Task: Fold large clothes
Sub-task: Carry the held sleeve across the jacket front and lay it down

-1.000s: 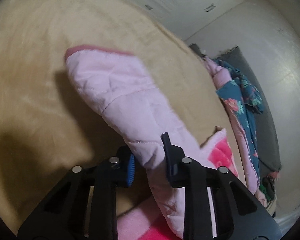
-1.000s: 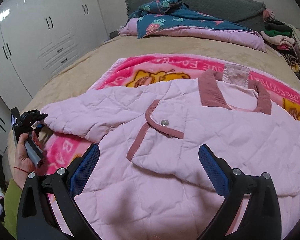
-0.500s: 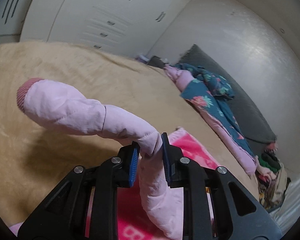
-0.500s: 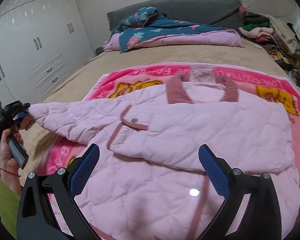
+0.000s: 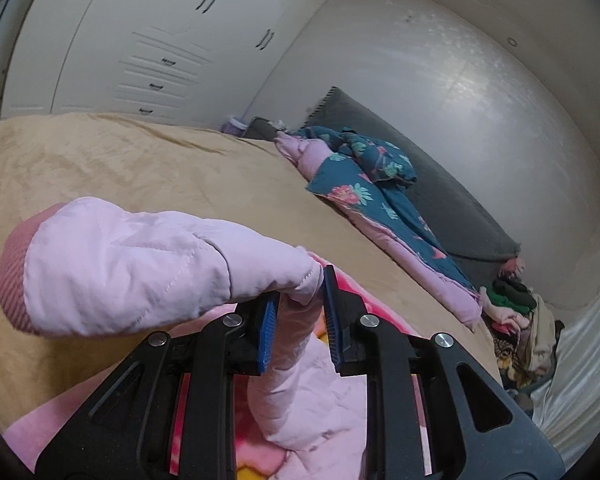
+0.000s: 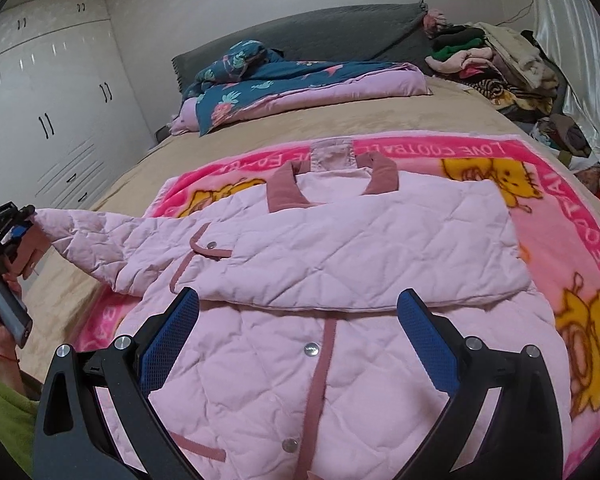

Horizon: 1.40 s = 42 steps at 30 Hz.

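Note:
A pale pink quilted jacket with dusty-rose trim lies front-up on a pink cartoon blanket on the bed. Its right sleeve is folded across the chest. My left gripper is shut on the jacket's left sleeve near the cuff and holds it lifted off the bed, stretched out to the left; it also shows in the right wrist view. My right gripper is open and empty, hovering above the jacket's lower front.
A tan bedspread covers the bed. A folded teal floral and lilac quilt lies by the grey headboard. A clothes pile sits at the far right corner. White wardrobes stand to the left.
My left gripper has lifted the sleeve off the bed and pulled it out straight to the left. My right gripper has drawn back and risen above the jacket's hem, still open.

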Each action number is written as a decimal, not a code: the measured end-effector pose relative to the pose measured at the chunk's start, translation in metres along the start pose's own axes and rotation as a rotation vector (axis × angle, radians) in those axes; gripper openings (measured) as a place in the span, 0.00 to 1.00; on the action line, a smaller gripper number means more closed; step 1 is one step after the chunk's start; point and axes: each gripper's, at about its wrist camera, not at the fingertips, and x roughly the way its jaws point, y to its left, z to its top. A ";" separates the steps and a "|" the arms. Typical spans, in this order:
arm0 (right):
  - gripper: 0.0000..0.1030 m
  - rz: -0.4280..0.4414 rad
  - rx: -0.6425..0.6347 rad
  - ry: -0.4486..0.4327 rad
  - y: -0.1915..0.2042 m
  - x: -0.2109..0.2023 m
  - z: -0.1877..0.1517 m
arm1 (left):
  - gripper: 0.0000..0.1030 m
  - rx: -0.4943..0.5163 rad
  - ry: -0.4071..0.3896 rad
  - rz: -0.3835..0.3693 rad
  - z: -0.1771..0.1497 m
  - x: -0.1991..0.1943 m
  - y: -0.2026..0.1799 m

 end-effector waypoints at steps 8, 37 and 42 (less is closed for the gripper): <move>0.96 0.000 0.018 -0.005 -0.013 -0.010 -0.008 | 0.13 0.113 0.009 -0.077 -0.025 -0.006 -0.051; 0.96 -0.115 0.211 -0.031 -0.118 -0.042 -0.029 | 0.13 0.854 0.295 -0.455 -0.240 -0.013 -0.233; 0.96 -0.149 0.263 -0.029 -0.136 -0.044 -0.033 | 0.13 0.984 0.362 -0.500 -0.279 -0.014 -0.233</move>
